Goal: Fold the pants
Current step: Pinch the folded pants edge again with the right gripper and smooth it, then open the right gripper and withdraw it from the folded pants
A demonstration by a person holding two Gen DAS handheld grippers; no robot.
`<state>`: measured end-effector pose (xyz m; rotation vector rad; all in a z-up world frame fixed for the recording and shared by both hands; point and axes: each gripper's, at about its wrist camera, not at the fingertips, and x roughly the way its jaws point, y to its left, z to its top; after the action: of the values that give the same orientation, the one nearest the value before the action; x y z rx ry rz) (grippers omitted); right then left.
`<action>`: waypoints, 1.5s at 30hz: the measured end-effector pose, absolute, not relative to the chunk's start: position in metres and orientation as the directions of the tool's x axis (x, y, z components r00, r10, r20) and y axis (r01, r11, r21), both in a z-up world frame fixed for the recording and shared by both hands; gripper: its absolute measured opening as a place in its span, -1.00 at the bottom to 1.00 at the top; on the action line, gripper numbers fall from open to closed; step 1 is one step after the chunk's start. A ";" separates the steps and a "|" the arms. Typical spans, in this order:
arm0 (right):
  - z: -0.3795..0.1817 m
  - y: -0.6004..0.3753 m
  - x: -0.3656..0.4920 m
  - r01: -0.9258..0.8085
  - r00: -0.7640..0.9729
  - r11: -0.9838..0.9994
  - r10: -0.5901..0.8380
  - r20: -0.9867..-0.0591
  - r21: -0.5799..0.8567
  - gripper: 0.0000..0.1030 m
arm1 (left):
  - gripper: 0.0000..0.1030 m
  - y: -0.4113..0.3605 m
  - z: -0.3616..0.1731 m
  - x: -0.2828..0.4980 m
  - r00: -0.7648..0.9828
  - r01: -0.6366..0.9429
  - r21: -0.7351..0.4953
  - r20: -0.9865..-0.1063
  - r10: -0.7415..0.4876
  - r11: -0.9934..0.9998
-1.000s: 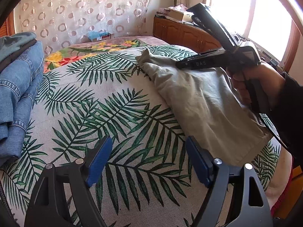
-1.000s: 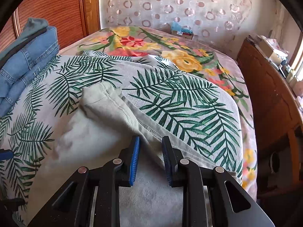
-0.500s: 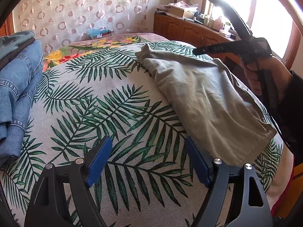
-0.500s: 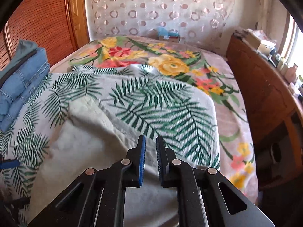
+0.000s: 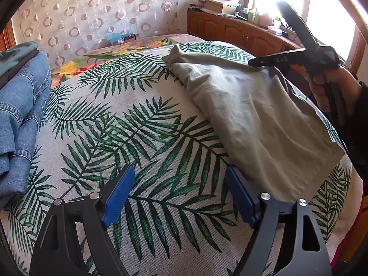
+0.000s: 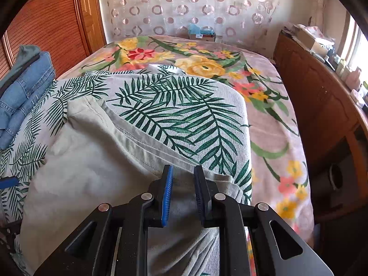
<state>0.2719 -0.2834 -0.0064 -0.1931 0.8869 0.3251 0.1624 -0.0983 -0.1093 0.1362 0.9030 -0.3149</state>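
Left claw (image 5: 177,195) gapes wide over the bedspread (image 5: 138,126); right claw (image 6: 182,195), just reopening slightly, hovers empty above the pants (image 6: 92,161)

Left gripper (image 5: 178,195): 2 matte black angular fingers carrying ribbed blue pads (image 5: 118,193), pinned by silver round screws. Right gripper (image 6: 182,191): same build, white "DAS" lettering along its black body; dark sleeve (image 5: 362,124) at the wrist.

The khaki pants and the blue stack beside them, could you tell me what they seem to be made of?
Khaki pants: probably light woven cotton, matte, softly creased, with stitched hems. Blue stack: looks like denim, with faded blue twill and pale seam stitching.
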 end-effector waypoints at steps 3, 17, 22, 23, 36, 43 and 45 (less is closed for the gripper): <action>-0.008 -0.285 0.270 -0.364 0.586 0.931 0.198 -0.786 -0.037 -0.63 | 0.58 -0.098 -0.110 0.162 0.577 0.325 -0.016 -0.789 -0.211 0.946; -0.004 -0.290 0.264 -0.285 0.647 0.954 0.125 -0.752 -0.087 -0.98 | 0.58 -0.098 -0.110 0.163 0.577 0.325 -0.016 -0.789 -0.211 0.946; 0.009 -0.302 0.245 -0.283 0.650 0.959 0.178 -0.739 -0.017 -0.91 | 0.58 -0.098 -0.110 0.163 0.577 0.325 -0.016 -0.789 -0.211 0.946; 0.012 -0.304 0.237 -0.287 0.650 0.958 0.192 -0.735 -0.004 -0.84 | 0.58 -0.098 -0.110 0.163 0.577 0.325 -0.016 -0.789 -0.211 0.946; 0.010 -0.319 0.138 -0.300 0.646 0.954 0.192 -0.738 -0.014 -0.45 | 0.59 -0.098 -0.110 0.163 0.577 0.325 -0.016 -0.789 -0.211 0.946; 0.012 -0.325 0.112 -0.313 0.622 0.949 0.230 -0.748 0.031 -0.49 | 0.59 -0.098 -0.110 0.163 0.577 0.325 -0.016 -0.789 -0.211 0.946; 0.014 -0.324 0.102 -0.319 0.627 0.947 0.231 -0.744 0.025 -0.49 | 0.59 -0.098 -0.110 0.163 0.577 0.325 -0.016 -0.789 -0.212 0.946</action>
<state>0.1020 -0.3244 0.0145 -0.1128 0.8353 0.3162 0.1625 -0.0984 -0.1098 0.1356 0.9029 -0.3148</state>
